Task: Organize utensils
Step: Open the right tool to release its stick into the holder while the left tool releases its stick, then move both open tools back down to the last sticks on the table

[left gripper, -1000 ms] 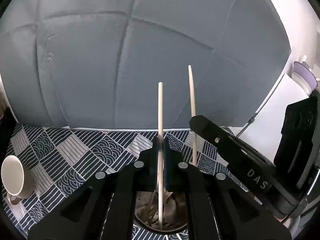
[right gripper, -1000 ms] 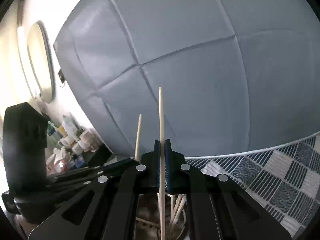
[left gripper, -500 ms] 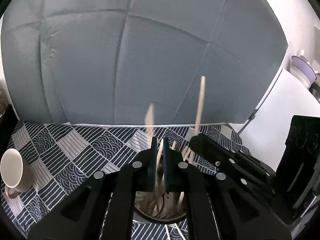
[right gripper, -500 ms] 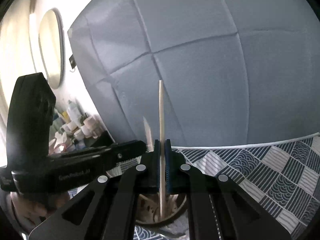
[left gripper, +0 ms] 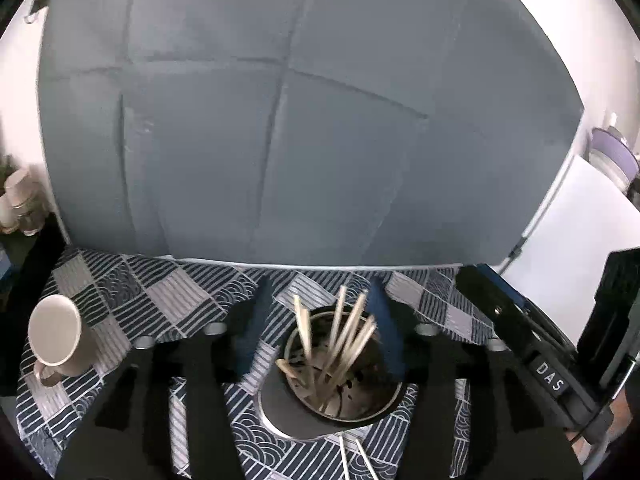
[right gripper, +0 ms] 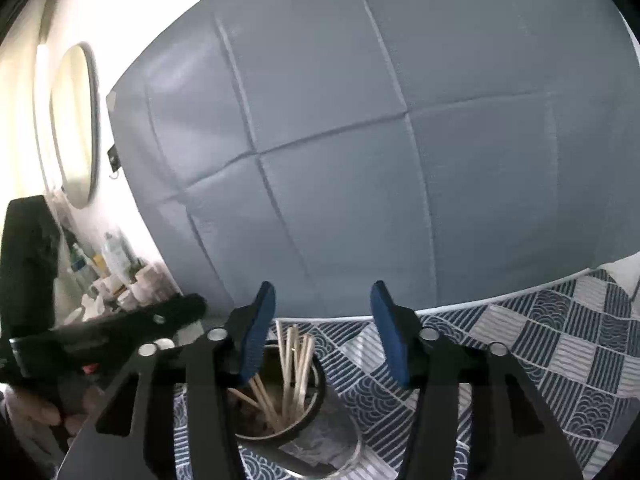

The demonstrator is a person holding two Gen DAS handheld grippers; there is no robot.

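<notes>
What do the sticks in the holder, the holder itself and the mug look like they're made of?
Sticks: probably bamboo or pale wood, matte and unpainted.
Holder: likely metal, going by its thin shiny rim and dull grey inside.
Mug: probably glazed ceramic, smooth cream with a soft sheen.

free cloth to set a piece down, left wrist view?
Bare cloth between the mug and the holder, back to the grey panel. Crowded: holder full of chopsticks, right gripper close beside it.
</notes>
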